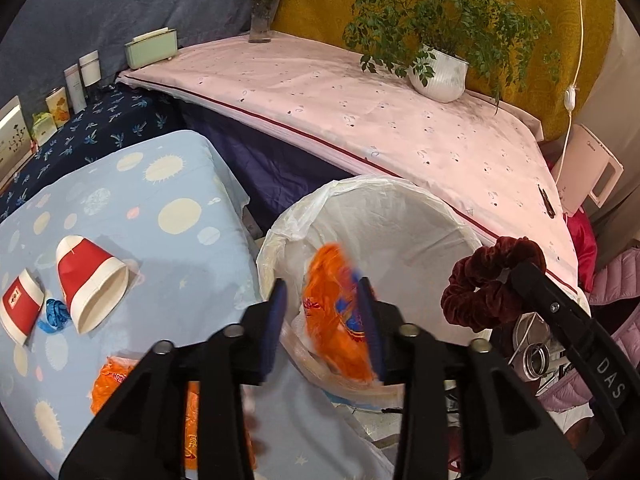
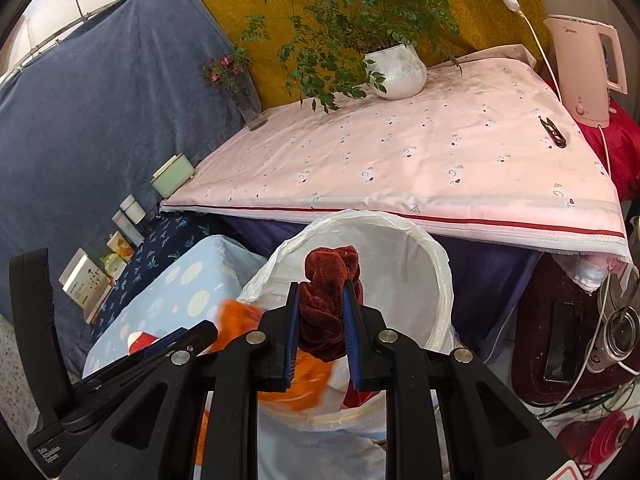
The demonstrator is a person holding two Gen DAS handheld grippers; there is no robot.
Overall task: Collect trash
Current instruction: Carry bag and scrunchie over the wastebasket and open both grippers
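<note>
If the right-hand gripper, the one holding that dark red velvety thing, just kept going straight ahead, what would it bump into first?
Probably the white liner of the trash bin. The right gripper, shut on the dark red scrunchie, points down into the bin's open mouth, so it would likely meet the inner far wall; depth is hard to judge here.

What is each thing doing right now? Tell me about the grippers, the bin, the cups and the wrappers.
left gripper: open, orange wrapper blurred between its jaws, over the bin
right gripper: shut on dark red scrunchie
bin: open, lined with a bag
red cups: tipped on their sides
second orange wrapper: lying on the blue cloth
</note>
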